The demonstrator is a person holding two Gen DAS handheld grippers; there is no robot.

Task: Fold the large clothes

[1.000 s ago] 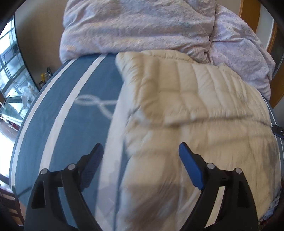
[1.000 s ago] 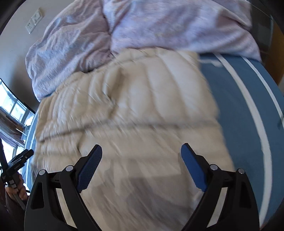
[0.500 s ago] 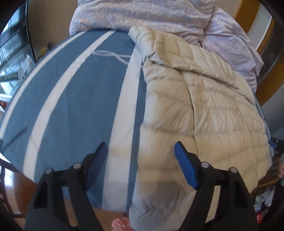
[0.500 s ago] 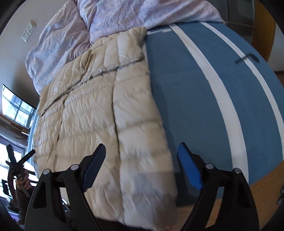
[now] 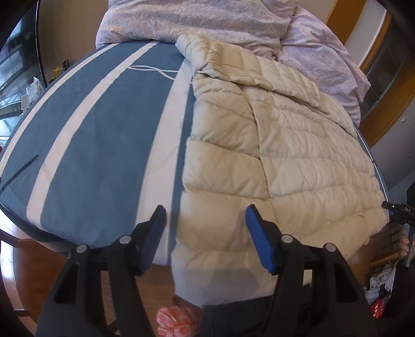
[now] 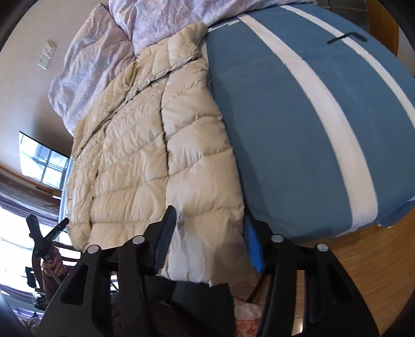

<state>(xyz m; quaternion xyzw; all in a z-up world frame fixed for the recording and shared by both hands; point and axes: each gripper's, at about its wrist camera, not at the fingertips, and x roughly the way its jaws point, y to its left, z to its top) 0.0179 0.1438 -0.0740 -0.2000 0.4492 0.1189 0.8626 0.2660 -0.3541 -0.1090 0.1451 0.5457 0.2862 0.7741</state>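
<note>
A cream quilted down jacket (image 5: pixel 280 155) lies lengthwise on a blue bed cover with white stripes (image 5: pixel 85 134), its hem hanging over the near edge of the bed. My left gripper (image 5: pixel 205 230) is open, its jaws standing over the jacket's left hem corner. In the right wrist view the jacket (image 6: pixel 145 145) lies left of the blue cover (image 6: pixel 298 124). My right gripper (image 6: pixel 210 236) is open, its jaws on either side of the hem corner without pinching it.
A crumpled lilac duvet (image 5: pixel 220 23) is piled at the head of the bed, also in the right wrist view (image 6: pixel 109 51). Wooden floor (image 6: pixel 363 272) lies below the bed's near edge. A pink patterned cloth (image 5: pixel 179 321) lies on the floor.
Both grippers have pulled back from over the jacket's middle to its hem at the bed's near edge. The right gripper's jaws have narrowed around the hem corner.
</note>
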